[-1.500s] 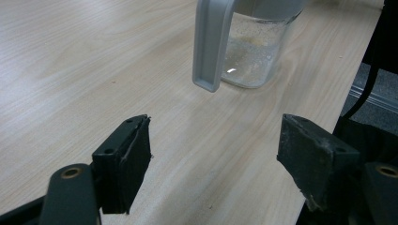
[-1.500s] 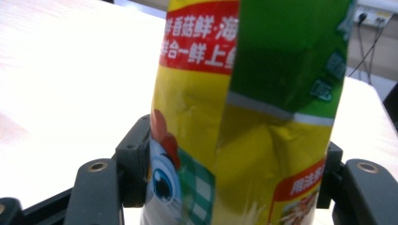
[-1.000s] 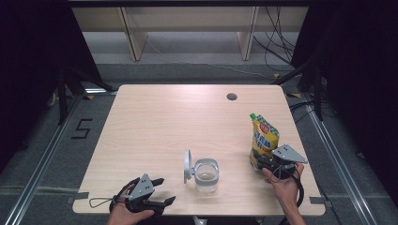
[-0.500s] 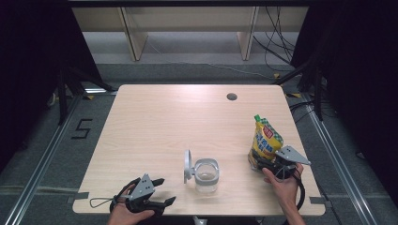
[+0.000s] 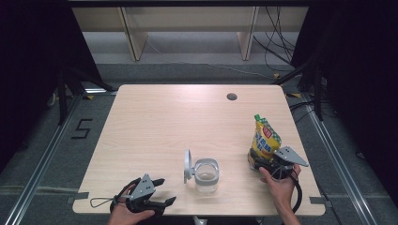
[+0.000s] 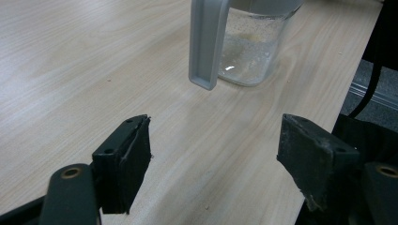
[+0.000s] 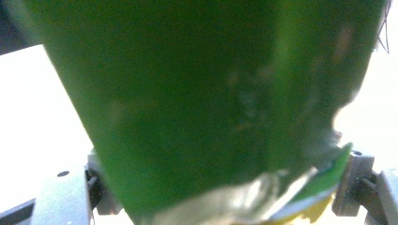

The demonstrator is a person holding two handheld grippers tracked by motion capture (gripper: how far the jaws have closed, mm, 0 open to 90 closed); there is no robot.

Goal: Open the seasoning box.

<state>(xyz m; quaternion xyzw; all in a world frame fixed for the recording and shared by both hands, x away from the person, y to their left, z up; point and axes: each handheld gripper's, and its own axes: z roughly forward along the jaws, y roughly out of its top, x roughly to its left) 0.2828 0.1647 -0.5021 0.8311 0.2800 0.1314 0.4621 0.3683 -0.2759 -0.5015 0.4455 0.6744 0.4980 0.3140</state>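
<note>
The right gripper is clamped on the base of an upright yellow-green pouch. The left gripper rests with jaws apart at the surface's near edge, near a clear pitcher.

In the right gripper view the pouch is a close green blur, its print unreadable, covering the fingers. The left gripper view crops the clear jug at the top edge. The high view's bottom edge cuts off both forearms.
</note>
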